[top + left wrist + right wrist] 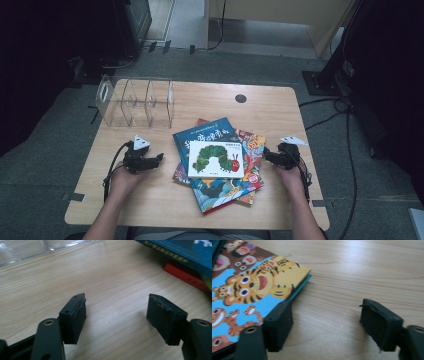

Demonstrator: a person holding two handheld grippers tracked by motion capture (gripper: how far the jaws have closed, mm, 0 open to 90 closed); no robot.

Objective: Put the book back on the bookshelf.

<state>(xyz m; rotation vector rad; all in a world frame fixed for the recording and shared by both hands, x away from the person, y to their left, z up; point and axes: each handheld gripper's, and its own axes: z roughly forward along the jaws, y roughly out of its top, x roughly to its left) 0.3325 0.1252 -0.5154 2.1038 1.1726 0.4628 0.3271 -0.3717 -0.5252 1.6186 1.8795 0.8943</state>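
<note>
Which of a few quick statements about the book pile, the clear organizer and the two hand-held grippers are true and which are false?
1. The white caterpillar book lies on top of the pile. True.
2. The left hand-held gripper is shut on a book. False: its jaws are open over bare wood.
3. The clear organizer holds books. False: its compartments are empty.
4. The right hand-held gripper is open beside the tiger-cover book. True.
5. The pile sits on the table left of both hands. False: it lies between them.
</note>
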